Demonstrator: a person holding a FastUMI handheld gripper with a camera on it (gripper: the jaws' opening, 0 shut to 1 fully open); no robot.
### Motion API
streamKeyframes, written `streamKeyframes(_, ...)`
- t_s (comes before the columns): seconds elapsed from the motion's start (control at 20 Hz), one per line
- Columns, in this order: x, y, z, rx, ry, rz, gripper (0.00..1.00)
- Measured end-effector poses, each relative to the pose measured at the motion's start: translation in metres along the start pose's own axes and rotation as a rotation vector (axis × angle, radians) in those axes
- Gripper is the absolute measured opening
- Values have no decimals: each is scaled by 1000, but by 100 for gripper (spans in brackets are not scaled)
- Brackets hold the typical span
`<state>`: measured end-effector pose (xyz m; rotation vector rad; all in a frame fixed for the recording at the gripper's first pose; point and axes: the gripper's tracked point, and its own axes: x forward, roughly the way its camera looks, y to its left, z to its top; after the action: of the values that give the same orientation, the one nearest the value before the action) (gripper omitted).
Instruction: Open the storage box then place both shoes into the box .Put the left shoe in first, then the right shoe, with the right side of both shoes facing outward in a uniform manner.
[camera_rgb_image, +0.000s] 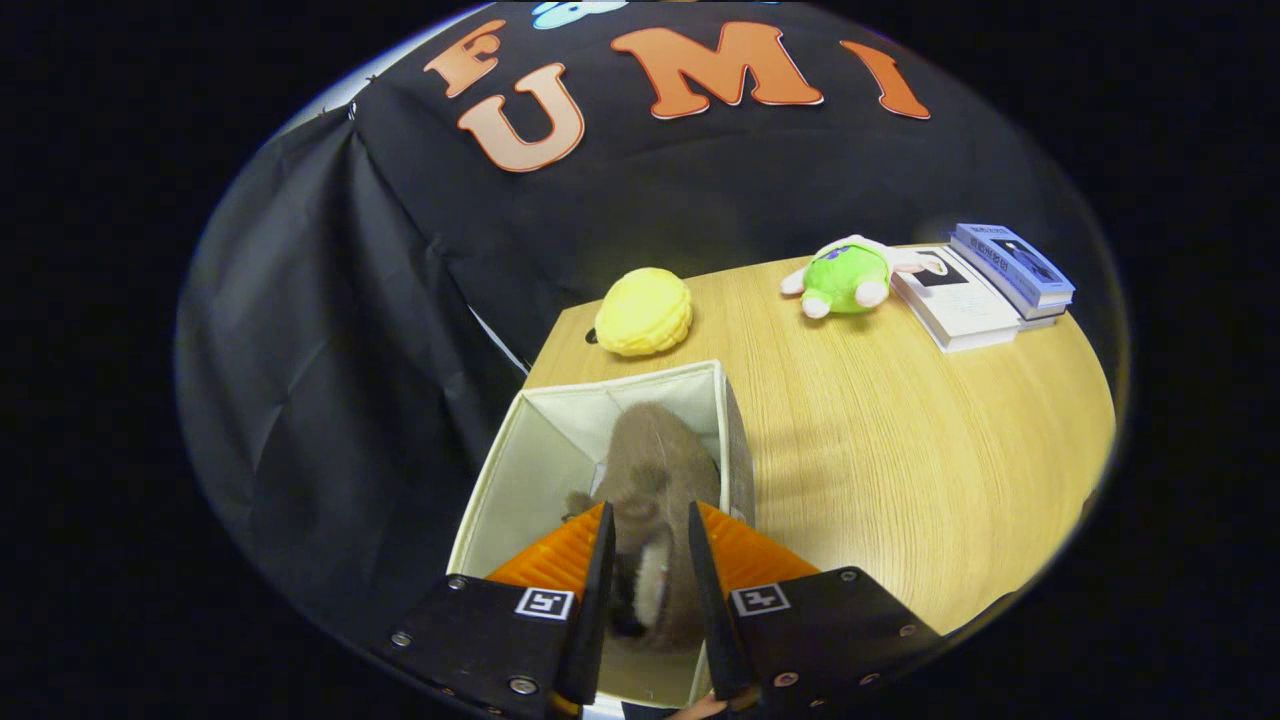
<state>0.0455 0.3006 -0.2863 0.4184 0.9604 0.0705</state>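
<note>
Against the black booth cloth, on the desk's (900, 450) near left corner, the open storage box (520, 470) holds a soft, light brown shoe (655, 470) which my gripper (648, 560) pinches between narrow jaws at its plush collar, the best hold I judge.

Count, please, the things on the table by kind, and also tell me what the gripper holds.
Storage box: 1, open
Shoe: 1, brown, inside the box, held between the fingers of the gripper
Soft toys: 2, yellow one and green one
Books: 2 or more, stacked; exact number unclear
Total: 6 at least
</note>
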Motion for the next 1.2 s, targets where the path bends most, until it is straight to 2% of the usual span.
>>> streamKeyframes(0.15, -21, -4, 24, 28, -80, 49, 57)
streamKeyframes(0.35, -55, -25, 57, -2, -209, 70, 66)
streamKeyframes(0.55, -92, -61, 86, -68, -356, 25, 74)
streamKeyframes(0.75, -132, -103, 106, -179, -506, -56, 75)
streamKeyframes(0.95, -176, -127, 120, -236, -620, -95, 80)
streamKeyframes(1.2, -230, -147, 130, -283, -749, -89, 82)
